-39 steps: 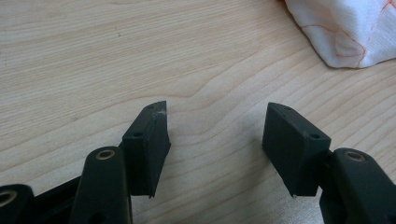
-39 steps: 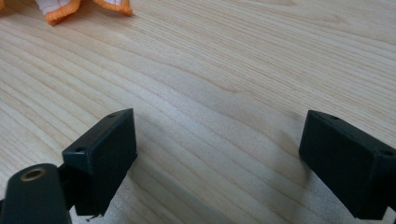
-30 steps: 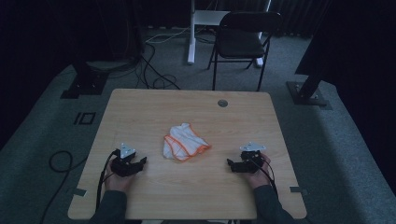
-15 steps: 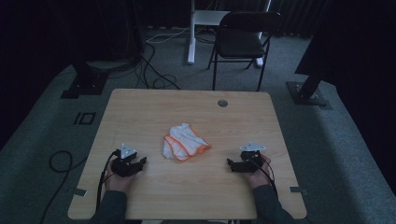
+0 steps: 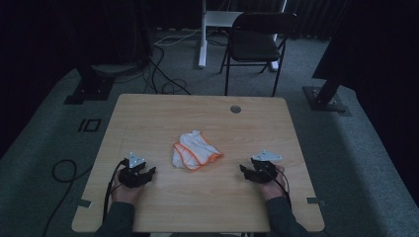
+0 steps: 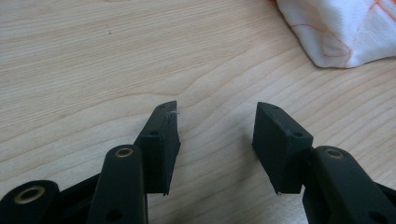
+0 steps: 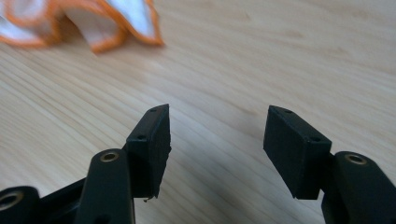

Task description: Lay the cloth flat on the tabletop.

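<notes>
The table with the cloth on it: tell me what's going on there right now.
A person sits at a wooden table with a two-jaw gripper in each hand. The left gripper and the right gripper both rest low over the near part of the table, jaws open and holding nothing. Between them, a little farther in, lies a crumpled white cloth with orange edging. Neither gripper touches it.

table point(image 5: 148, 118): bare wood all round | sole obstacle: crumpled cloth point(image 5: 195, 150) at centre
</notes>
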Demonstrator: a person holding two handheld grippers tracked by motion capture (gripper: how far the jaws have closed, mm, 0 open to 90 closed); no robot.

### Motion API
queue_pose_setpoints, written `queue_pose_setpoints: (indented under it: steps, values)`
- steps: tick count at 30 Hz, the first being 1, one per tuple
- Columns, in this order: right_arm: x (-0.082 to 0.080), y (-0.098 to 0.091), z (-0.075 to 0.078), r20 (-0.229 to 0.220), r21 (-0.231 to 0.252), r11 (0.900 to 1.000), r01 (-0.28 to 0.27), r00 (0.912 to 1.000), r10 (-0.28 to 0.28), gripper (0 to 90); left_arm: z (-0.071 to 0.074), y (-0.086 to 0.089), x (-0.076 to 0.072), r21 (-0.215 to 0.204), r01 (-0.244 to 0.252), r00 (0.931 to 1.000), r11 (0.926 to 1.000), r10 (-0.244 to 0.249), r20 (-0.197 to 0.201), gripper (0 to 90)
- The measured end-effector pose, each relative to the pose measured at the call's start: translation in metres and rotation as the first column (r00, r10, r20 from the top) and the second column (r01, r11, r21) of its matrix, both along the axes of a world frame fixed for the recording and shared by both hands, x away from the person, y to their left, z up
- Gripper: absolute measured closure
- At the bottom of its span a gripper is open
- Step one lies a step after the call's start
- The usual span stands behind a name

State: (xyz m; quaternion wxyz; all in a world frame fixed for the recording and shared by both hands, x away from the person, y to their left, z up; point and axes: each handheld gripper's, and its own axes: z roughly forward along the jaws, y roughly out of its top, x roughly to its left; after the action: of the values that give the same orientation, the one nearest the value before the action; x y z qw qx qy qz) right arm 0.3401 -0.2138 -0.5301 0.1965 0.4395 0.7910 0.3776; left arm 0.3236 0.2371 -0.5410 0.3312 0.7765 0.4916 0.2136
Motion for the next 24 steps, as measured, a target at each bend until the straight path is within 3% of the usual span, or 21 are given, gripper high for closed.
queue_pose_setpoints:
  steps: [13,24]
  values:
    - [-0.011,0.017,0.018,0.05,0.035,0.9978,-0.057,0.9972,0.055,55.4,0.007,-0.001,-0.008,-0.021,0.011,0.9997,0.9997,-0.011,0.022,51.3]
    - [-0.011,0.031,0.026,0.058,0.041,0.9954,-0.087,0.9948,0.084,55.2,0.014,-0.013,-0.013,-0.014,0.058,0.9979,0.9982,-0.058,0.03,54.3]
